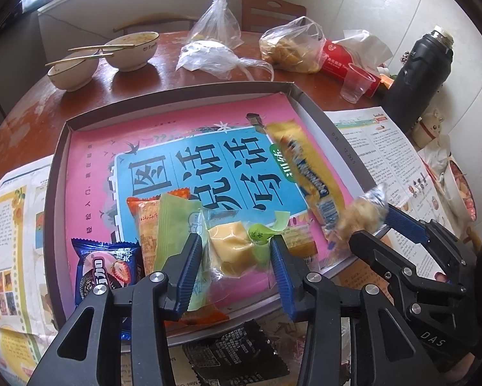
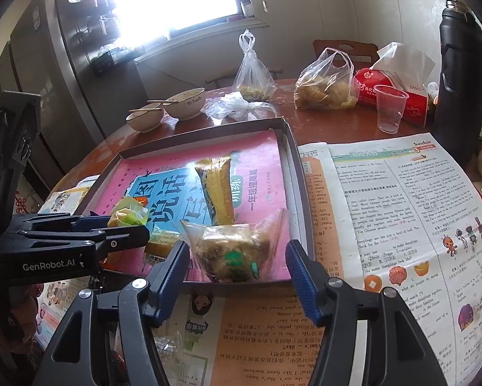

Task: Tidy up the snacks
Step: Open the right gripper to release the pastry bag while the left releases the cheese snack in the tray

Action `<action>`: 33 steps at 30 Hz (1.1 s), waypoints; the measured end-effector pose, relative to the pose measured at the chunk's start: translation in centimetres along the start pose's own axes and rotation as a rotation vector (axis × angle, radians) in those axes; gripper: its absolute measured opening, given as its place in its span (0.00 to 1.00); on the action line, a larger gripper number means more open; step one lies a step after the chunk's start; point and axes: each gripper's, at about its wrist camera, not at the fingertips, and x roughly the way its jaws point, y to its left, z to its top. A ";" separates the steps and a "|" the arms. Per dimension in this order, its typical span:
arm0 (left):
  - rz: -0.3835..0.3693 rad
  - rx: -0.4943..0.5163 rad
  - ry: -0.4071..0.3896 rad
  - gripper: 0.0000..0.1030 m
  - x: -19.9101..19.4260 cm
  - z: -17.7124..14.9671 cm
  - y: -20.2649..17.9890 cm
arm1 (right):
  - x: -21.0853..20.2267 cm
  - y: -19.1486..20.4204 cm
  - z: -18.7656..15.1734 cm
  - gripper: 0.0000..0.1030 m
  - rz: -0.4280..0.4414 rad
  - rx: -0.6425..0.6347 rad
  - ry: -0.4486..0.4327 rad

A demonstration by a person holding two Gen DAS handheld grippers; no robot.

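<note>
Grey cardboard tray, placing step: left gripper loosely straddled yellow cake packet; right gripper parted around brown snack pouch at five o'clock. Next: withdraw clear.

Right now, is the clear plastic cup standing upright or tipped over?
Upright. The clear plastic cup stands on its base on the table, open mouth up, and looks empty.
</note>
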 end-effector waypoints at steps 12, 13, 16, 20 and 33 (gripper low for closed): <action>0.006 -0.015 -0.005 0.48 -0.3 0.0 0.3 | -0.1 0.2 0.0 0.61 0.014 -0.002 0.000; 0.009 -0.016 -0.007 0.49 -0.3 0.0 0.4 | -0.2 0.3 -0.1 0.61 0.014 -0.003 0.000; 0.016 -0.018 -0.010 0.49 -0.4 0.1 0.5 | -0.2 0.3 -0.1 0.61 0.014 -0.001 -0.001; 0.016 -0.026 -0.013 0.50 -0.5 0.1 0.8 | -0.3 0.3 0.0 0.61 0.012 0.004 -0.004; 0.022 -0.045 -0.046 0.55 -1.7 -0.1 1.5 | -0.7 0.3 0.0 0.64 0.009 0.009 -0.020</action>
